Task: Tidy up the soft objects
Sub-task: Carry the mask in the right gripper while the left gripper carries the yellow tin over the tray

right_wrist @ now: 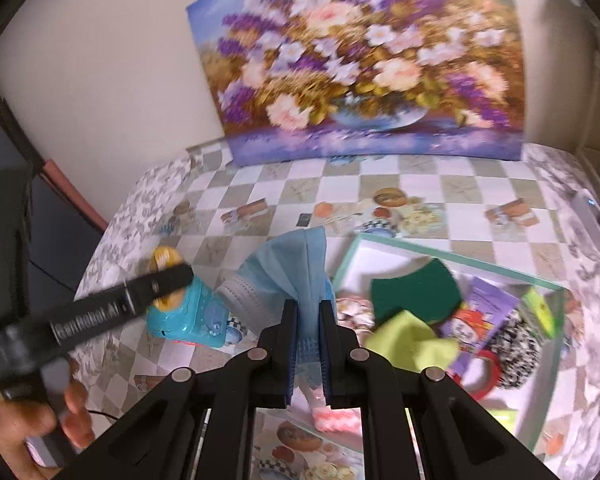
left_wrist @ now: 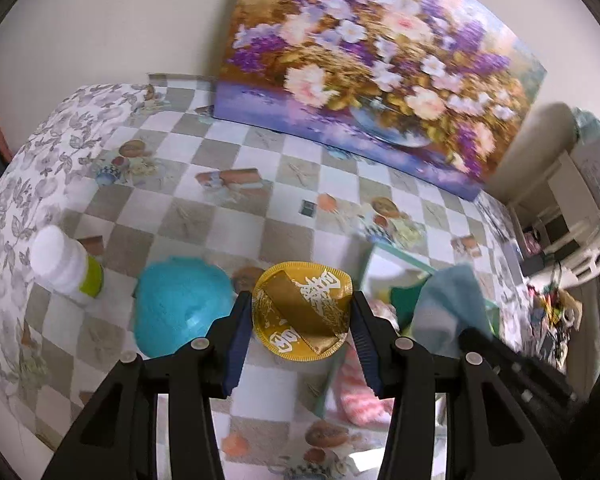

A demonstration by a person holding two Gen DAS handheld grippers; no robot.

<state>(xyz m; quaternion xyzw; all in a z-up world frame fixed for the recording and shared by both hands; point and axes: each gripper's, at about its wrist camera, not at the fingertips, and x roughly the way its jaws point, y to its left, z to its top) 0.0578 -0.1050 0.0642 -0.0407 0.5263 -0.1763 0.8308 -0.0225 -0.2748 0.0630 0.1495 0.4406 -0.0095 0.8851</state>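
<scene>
My right gripper (right_wrist: 308, 316) is shut on a light blue face mask (right_wrist: 296, 268) and holds it up beside the left edge of a teal-rimmed box (right_wrist: 452, 256). The mask also shows in the left wrist view (left_wrist: 444, 304). The box holds a green sponge (right_wrist: 416, 290), a yellow-green cloth (right_wrist: 412, 344) and a pink striped cloth (right_wrist: 336, 420). My left gripper (left_wrist: 300, 312) is open, its fingers either side of a round gold-lidded cup (left_wrist: 302, 312) without visibly squeezing it. It shows blurred in the right wrist view (right_wrist: 168, 276).
A blue toy (left_wrist: 180, 308) sits left of the cup, and a white bottle with a green band (left_wrist: 66, 266) lies further left. A flower painting (left_wrist: 372, 68) leans on the back wall. The box also holds a black-and-white scrubber (right_wrist: 516, 352), red tape and packets.
</scene>
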